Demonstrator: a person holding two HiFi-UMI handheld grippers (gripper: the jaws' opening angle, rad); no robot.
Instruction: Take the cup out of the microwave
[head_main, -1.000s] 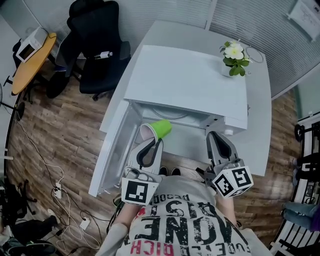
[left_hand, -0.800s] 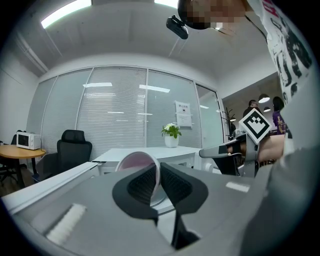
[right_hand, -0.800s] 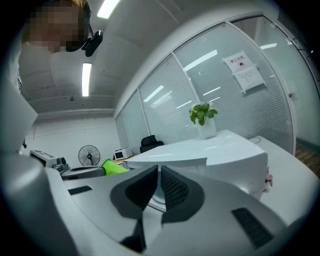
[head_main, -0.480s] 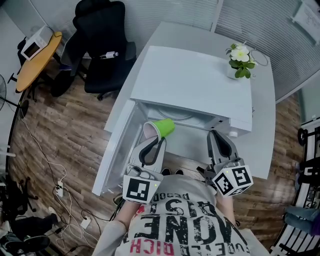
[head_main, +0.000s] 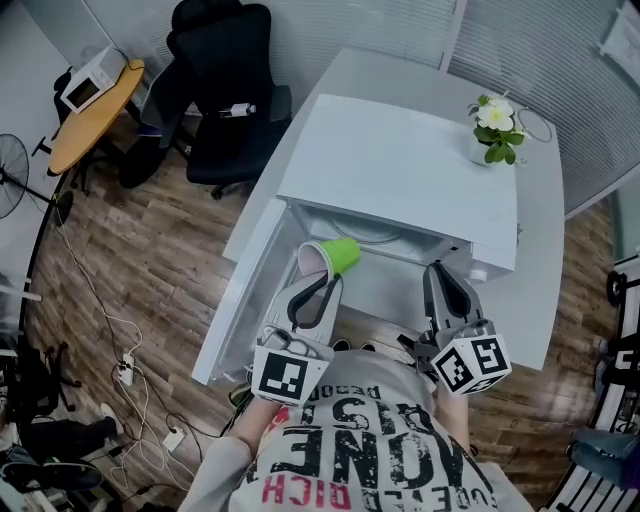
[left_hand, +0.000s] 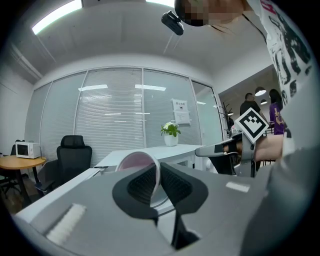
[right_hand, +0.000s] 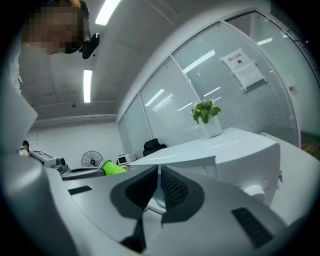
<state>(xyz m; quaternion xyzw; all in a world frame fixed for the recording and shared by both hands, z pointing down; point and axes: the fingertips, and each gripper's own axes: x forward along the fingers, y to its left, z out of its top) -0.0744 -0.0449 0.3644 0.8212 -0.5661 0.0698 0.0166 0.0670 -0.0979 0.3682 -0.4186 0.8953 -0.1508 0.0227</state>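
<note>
A green cup (head_main: 341, 254) with a pale pink inside lies on its side in the air just in front of the white microwave's (head_main: 400, 180) open cavity. My left gripper (head_main: 319, 283) is shut on its rim. In the left gripper view the rim and pink inside of the cup (left_hand: 132, 165) sit between the dark pads of the left gripper (left_hand: 159, 171). My right gripper (head_main: 446, 272) is at the cavity's right side, shut with nothing in it. In the right gripper view the right gripper (right_hand: 158, 176) has its pads together, and the green cup (right_hand: 113, 167) shows at the left.
The microwave door (head_main: 245, 290) hangs open to the left. A potted plant (head_main: 497, 125) stands on the white desk (head_main: 540, 260) behind the microwave. A black office chair (head_main: 225, 80), a round wooden table (head_main: 85, 130) and a fan (head_main: 15, 190) stand at the left over a floor with cables.
The head view has drifted, so everything sits a little further right in the picture. Both grippers and the cup keep their places at the microwave's opening.
</note>
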